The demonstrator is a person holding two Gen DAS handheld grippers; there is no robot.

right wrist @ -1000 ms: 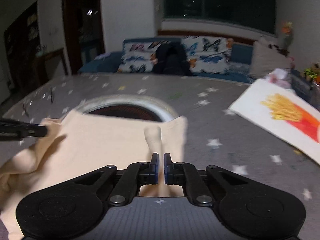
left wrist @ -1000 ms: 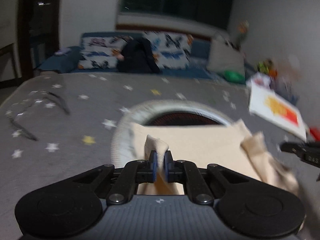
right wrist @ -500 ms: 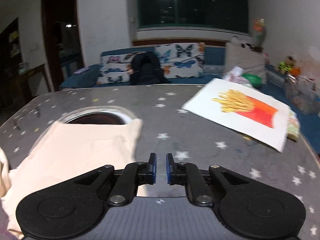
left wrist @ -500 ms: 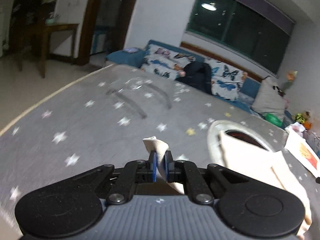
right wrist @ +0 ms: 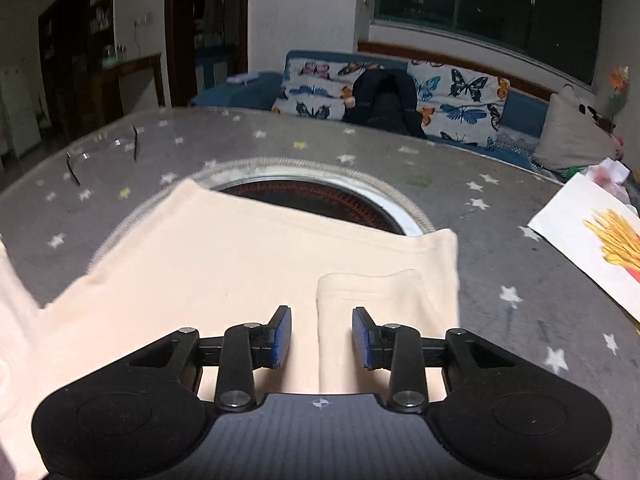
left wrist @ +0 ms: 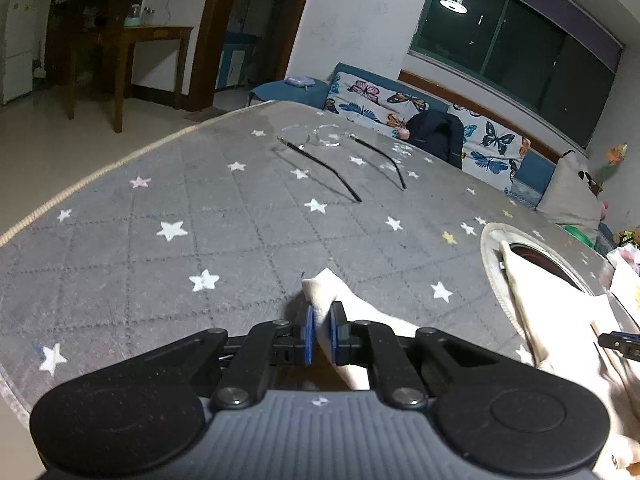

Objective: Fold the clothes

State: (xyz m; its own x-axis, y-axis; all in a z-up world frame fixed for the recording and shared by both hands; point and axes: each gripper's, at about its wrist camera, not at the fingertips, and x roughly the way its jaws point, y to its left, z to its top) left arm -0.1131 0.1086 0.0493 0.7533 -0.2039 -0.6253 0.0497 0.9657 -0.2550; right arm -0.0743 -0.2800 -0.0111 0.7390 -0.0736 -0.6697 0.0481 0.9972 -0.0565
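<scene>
A cream garment lies flat on the grey star-patterned table cover, partly over a round heater opening. Its sleeve is folded onto the body at the right. My right gripper is open just above that sleeve, holding nothing. My left gripper is shut on a corner of the cream garment, held over the cover to the left of the garment's body. The right gripper's tip shows at the far right of the left wrist view.
A pair of glasses lies on the cover at the far left. A white sheet with a fries picture lies at the right. A butterfly-print sofa with a dark jacket stands behind the table. The table edge runs along the left.
My right gripper let go of the sleeve and opened, leaving it folded on the body. My left gripper carried its garment corner out to the left.
</scene>
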